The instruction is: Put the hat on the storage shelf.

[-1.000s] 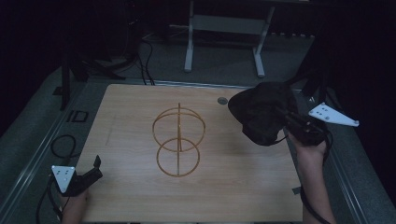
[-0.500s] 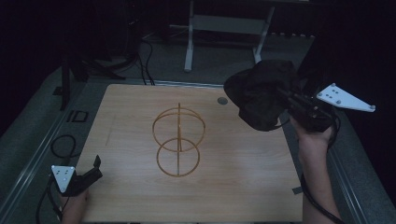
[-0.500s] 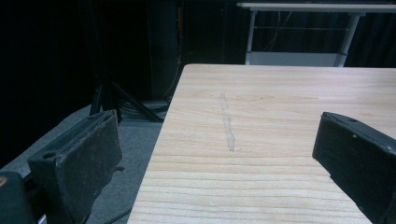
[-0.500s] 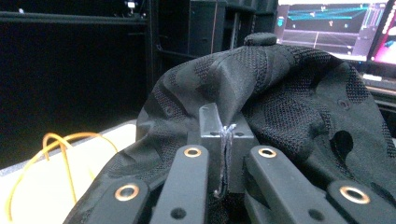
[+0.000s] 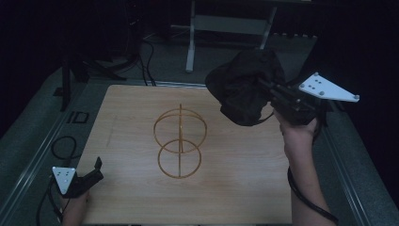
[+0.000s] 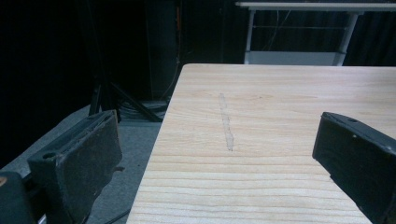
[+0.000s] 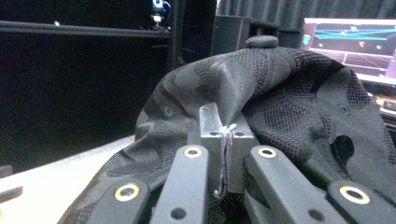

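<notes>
One wooden table (image 5: 244, 188) carries one gold wire stand (image 5: 179, 141) built of two rings on a single upright post. One black mesh cap (image 5: 244, 89) is in view. Two handheld grippers appear: the left gripper (image 5: 96, 169) and the right gripper (image 5: 263, 84).

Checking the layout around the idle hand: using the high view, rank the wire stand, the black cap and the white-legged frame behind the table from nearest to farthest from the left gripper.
From the left gripper, at the table's near left corner:
1. Wire stand, mid-table.
2. Black cap, held up over the far right by the right gripper.
3. White-legged frame, on the floor beyond the table.
</notes>
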The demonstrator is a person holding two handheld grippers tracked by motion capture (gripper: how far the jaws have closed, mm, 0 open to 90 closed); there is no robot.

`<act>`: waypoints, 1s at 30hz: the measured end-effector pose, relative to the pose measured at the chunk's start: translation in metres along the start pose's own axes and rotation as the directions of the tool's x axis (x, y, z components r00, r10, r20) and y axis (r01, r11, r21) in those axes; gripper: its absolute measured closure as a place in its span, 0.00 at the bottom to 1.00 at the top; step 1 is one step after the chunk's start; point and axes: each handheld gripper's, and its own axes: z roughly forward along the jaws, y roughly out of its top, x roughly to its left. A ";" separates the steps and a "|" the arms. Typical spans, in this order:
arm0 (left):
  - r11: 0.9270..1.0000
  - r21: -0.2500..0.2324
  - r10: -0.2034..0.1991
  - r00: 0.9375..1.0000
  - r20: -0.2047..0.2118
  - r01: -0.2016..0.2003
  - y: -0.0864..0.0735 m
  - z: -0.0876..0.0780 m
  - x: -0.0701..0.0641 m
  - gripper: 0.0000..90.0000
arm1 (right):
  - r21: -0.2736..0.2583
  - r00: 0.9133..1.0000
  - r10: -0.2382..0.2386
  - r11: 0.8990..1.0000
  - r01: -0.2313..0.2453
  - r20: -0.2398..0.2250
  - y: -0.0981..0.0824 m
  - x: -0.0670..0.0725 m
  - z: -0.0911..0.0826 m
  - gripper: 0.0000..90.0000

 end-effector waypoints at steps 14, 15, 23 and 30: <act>1.000 0.000 0.001 1.000 0.005 -0.001 0.000 0.000 0.000 0.02 | -0.023 0.992 -0.022 1.000 0.019 -0.126 0.011 0.046 0.042 0.98; 1.000 -0.001 0.001 1.000 0.006 -0.001 0.000 0.000 0.000 0.02 | -0.024 0.990 -0.020 1.000 0.017 -0.137 0.011 0.049 0.045 0.98; 1.000 -0.002 0.000 1.000 0.009 0.000 0.000 0.000 0.000 0.02 | -0.018 0.975 -0.027 1.000 0.024 -0.219 0.009 0.079 0.070 0.98; 1.000 0.000 -0.002 1.000 0.014 0.002 0.000 0.000 0.001 0.02 | -0.012 0.961 -0.030 1.000 0.028 -0.275 0.007 0.100 0.089 0.98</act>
